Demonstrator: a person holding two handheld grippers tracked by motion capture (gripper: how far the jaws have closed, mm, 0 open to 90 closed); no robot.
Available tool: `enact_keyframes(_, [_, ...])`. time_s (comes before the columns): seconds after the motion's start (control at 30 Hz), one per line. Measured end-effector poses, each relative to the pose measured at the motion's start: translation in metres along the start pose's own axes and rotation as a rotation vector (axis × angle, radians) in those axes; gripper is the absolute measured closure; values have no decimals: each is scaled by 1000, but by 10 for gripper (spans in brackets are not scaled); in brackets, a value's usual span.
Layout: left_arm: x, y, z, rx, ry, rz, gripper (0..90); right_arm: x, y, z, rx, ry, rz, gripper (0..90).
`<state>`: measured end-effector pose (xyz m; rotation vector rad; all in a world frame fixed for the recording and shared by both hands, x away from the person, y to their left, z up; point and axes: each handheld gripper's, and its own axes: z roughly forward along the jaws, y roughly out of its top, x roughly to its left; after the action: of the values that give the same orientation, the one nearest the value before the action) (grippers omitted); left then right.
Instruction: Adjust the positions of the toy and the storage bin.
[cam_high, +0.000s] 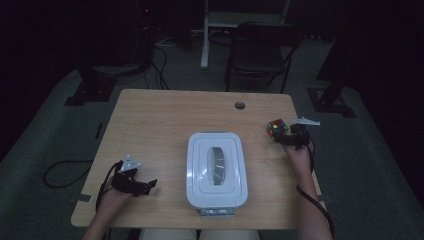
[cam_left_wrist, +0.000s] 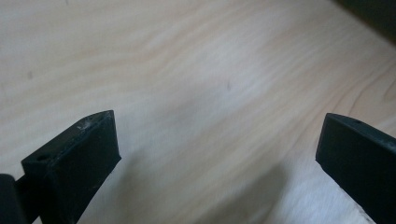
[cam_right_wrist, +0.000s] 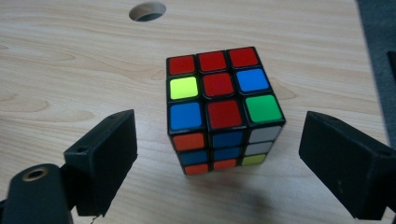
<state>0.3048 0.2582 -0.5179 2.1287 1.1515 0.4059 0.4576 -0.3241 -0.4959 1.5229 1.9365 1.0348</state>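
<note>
right gripper view: unbranded puzzle cube between spread right claw jaws

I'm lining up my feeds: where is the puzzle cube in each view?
High view: the puzzle cube sits near the table's right edge, just ahead of the right gripper.
Left gripper view: not in it.
Right gripper view: cube centred between open fingers.
Shared landmark: the round table hole.

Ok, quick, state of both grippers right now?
Left gripper: open, nothing between its jaws, over bare table.
Right gripper: open, jaws on either side of the puzzle cube, not touching it.
</note>
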Motion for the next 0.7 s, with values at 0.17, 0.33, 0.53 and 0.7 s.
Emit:
enact_keyframes(0.17, [2,-7,0,-5,3,-18,3,1,2,12,29,-10,-16,115])
enact_keyframes(0.33, [1,-8,0,-5,19,5,3,0,6,22,47,-27,-21,123])
enact_keyframes(0.53, [0,-8,0,3,28,29,3,0,7,27,66,-40,-36,155])
enact_keyframes(0.7, [-1,-8,1,10,32,50,4,1,6,28,75,-52,-52,284])
